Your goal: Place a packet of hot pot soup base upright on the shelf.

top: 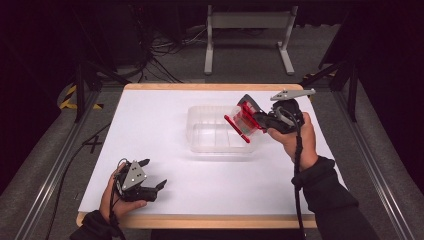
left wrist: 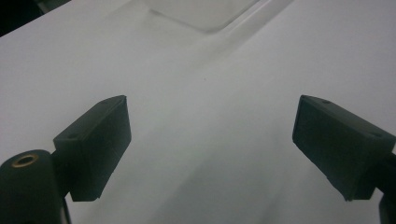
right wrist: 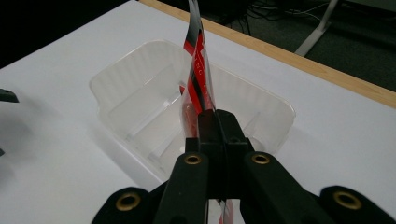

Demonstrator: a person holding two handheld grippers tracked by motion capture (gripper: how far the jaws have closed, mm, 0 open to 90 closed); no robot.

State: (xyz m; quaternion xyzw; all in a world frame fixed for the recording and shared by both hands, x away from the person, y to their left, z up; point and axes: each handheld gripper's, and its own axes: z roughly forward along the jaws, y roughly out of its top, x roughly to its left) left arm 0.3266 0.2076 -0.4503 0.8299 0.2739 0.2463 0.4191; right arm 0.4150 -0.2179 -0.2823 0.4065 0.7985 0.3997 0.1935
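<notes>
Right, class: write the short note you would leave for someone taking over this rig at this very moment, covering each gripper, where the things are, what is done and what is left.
Right gripper: jaws shut on a red and clear packet, held over the right end of the clear tub.
Left gripper: jaws open, holding nothing, near the front left of the table.
Tub: mid-table; nothing else can be seen in it.
Done: packet picked up and brought to the tub.
Left: probably lower the packet in, open the jaws and draw back. The left gripper could steady the tub if it slides.
</notes>
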